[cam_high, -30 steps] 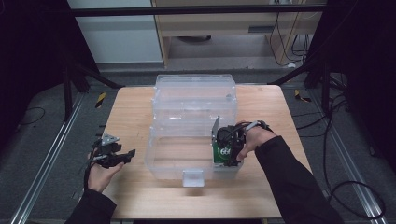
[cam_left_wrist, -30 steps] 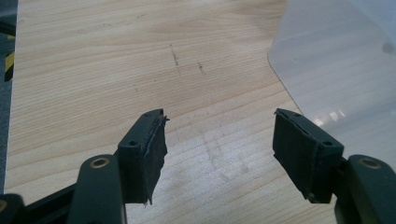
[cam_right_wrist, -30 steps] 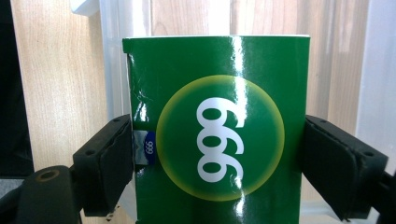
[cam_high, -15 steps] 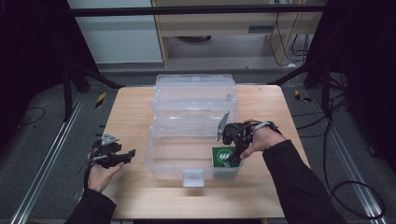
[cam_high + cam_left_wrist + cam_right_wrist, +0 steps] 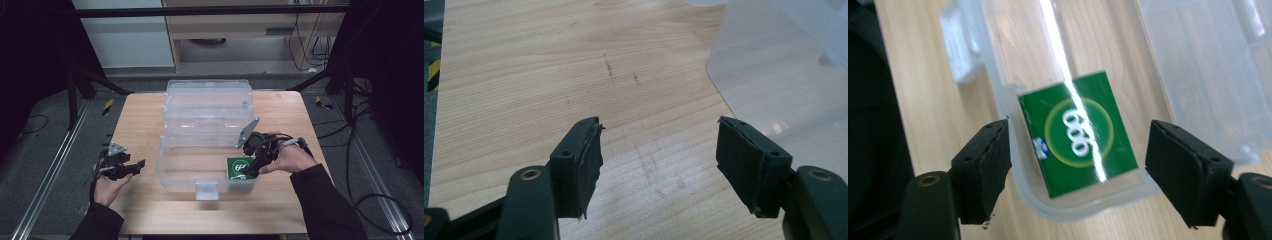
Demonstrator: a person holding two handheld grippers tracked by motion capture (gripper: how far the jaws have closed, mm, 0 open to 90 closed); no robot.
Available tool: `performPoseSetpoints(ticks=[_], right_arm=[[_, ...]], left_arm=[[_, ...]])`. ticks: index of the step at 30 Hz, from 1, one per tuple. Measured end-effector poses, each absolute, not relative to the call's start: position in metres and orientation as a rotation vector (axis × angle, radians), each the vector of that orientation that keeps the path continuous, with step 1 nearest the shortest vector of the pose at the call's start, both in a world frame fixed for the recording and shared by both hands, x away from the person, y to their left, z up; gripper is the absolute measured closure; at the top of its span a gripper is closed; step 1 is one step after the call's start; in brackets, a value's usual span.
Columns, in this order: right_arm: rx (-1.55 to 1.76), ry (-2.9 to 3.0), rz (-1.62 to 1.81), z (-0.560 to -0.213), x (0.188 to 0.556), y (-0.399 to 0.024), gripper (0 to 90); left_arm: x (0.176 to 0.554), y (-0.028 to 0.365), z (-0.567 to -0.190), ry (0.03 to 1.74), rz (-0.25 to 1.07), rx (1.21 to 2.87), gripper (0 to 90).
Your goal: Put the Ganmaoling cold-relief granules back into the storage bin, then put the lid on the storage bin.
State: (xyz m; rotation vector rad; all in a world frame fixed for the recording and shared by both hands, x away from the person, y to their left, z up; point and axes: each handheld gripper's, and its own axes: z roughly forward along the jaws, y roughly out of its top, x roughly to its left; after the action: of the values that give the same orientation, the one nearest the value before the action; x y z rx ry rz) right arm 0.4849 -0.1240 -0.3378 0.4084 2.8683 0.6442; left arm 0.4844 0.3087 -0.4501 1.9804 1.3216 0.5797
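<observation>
Placing step looks done: green box (image 5: 1078, 132) lies flat in clear bin (image 5: 172, 182), corner at 4 o'clock. Right gripper (image 5: 248, 172) above it, jaws apart, just been closing on nothing. Left gripper (image 5: 131, 167) idle at 9 o'clock, jaws apart. Next, probably: withdraw, close lid.

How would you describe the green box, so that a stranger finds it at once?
On the wooden table stands an open clear plastic container. The green box lies flat in its near right corner, below the right gripper. It alone is coloured, with white rings printed on top.

Lab: rig frame (image 5: 210, 10), loose cables (image 5: 360, 125)
</observation>
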Motion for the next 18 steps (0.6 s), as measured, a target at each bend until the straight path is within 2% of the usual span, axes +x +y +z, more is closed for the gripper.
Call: performPoseSetpoints(ticks=[18], right_arm=[[0.371, 2.897, 0.716, -0.352, 0.475, -0.097, 28.7]], left_arm=[[0.485, 0.31, -0.449, 1.321, 0.588, 1.98, 33.9]])
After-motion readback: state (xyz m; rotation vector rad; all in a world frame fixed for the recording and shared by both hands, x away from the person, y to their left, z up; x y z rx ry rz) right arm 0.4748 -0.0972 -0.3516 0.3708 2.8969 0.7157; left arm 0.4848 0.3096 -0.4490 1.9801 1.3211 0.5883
